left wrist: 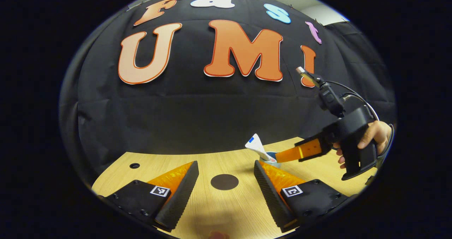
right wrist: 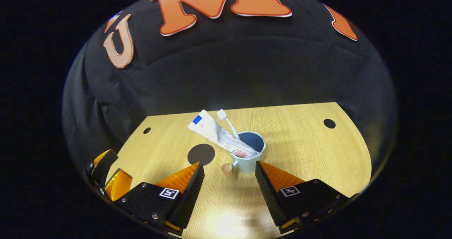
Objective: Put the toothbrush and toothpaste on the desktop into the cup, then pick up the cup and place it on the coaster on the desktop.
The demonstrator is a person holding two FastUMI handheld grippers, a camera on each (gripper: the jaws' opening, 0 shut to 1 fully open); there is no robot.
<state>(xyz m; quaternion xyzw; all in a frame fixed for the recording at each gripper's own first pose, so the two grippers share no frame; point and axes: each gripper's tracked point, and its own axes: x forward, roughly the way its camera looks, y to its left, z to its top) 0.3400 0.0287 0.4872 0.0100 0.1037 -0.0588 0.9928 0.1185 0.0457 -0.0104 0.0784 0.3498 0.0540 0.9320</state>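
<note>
The pale blue handled cup (right wrist: 249, 150) stands on the light wooden table (right wrist: 310, 154), holding the white toothpaste tube (right wrist: 219, 133) and white toothbrush (right wrist: 227, 123), both leaning out. The dark round coaster (right wrist: 201, 154) lies near it. Left gripper (left wrist: 226, 182) and right gripper (right wrist: 229, 182) fingers are spread, grasping nothing.

No readable words: the toothpaste (right wrist: 220, 136) tube leaning out of the cup (right wrist: 251, 150) carries print too small to make out.

Pale wood-grain desktop (right wrist: 300, 140), smooth with soft shine; on it a glossy light-blue plastic cup (right wrist: 249, 161), a matt dark coaster (right wrist: 201, 154) beside; ribbed black rubbery pads (right wrist: 266, 189) on gripper fingers
</note>
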